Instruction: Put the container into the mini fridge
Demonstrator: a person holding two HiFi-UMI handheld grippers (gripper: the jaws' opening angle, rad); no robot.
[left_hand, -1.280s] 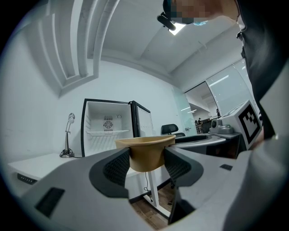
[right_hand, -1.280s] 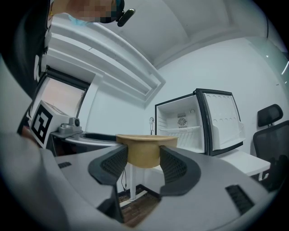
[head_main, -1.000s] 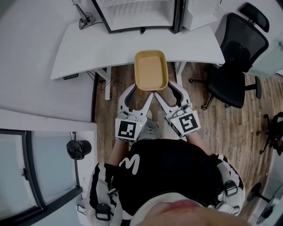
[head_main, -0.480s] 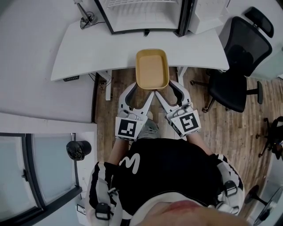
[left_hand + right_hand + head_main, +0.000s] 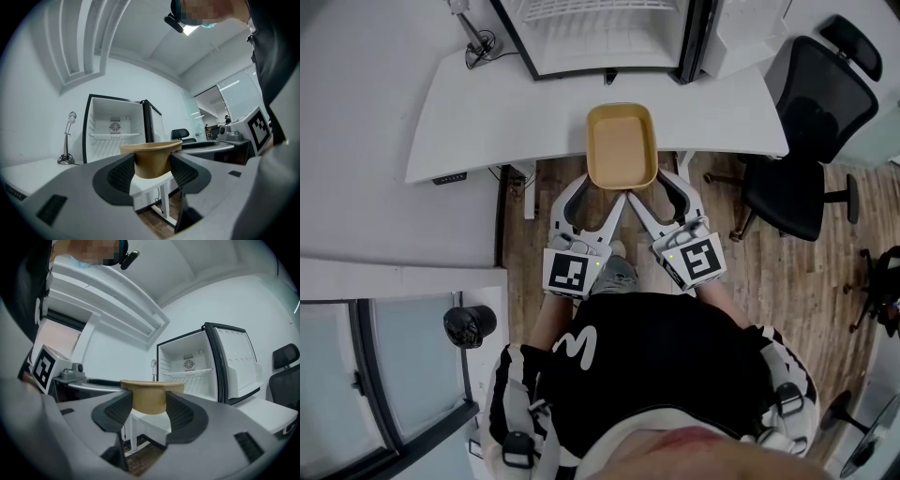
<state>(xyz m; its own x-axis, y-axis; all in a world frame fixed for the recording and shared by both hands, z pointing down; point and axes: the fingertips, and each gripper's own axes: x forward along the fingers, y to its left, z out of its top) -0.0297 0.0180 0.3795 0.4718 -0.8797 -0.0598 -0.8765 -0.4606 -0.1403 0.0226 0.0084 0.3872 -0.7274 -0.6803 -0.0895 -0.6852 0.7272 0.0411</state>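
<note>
The tan container (image 5: 622,147) is held up by both claws at once, pinched at its near end. It's empty inside, and it's parked over the near edge of the desk (image 5: 487,112), right in front of the fridge (image 5: 600,37).

The left gripper (image 5: 602,190) is clamped on the container's near-left part. In the left gripper view the jaws are closed in only as far as the tub allows, and its tan wall (image 5: 151,159) is squeezed between the ribbed pads (image 5: 123,174). Same deal for the right gripper (image 5: 654,190) on the near-right part: jaws narrowed down onto the wall (image 5: 150,397), nothing else between them.

The fridge is set at the desk's far edge with its door (image 5: 741,37) swung wide open to the right. A white wire shelf (image 5: 115,136) and a small fan grille are seen inside. A black chair (image 5: 806,122) is parked off the desk's right end, on wood floor. Whether the container's bottom touches the desk can't be told.
</note>
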